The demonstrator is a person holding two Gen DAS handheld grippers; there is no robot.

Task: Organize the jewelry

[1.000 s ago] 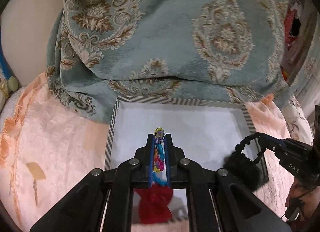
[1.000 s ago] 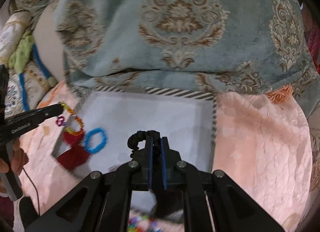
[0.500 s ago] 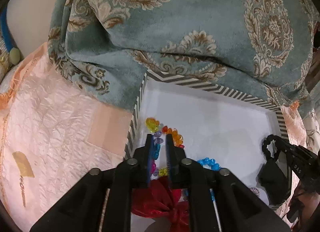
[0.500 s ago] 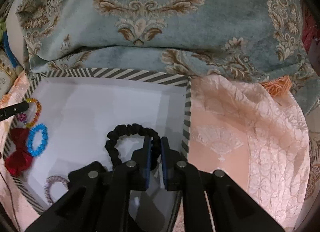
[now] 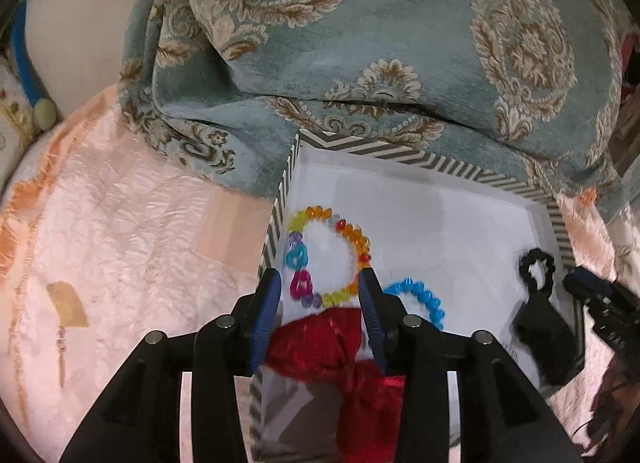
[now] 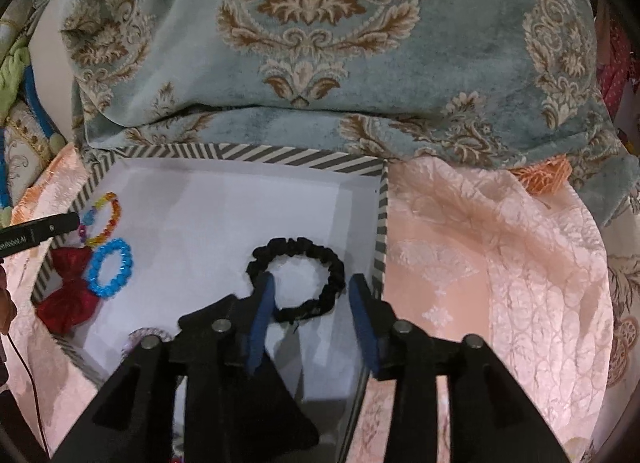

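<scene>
Pink bedspread (image 6: pixel 500 263); striped box (image 6: pixel 382 223); black scrunchie (image 6: pixel 298 279) flat, ring upward.

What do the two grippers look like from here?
Both match: the left gripper and right gripper have black angular linkage arms with silver round pivot pins and blue ribbed pads. White lettering marks the left one's side, too small to read fully.

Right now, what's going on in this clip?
A person is sorting jewelry into a striped box with two tools. The left hand-held gripper has just been opening, and the multicolored bead bracelet lies loose on the box floor between its fingers. The right hand-held gripper has likewise been opening over the black scrunchie, which lies flat in the box.
</scene>
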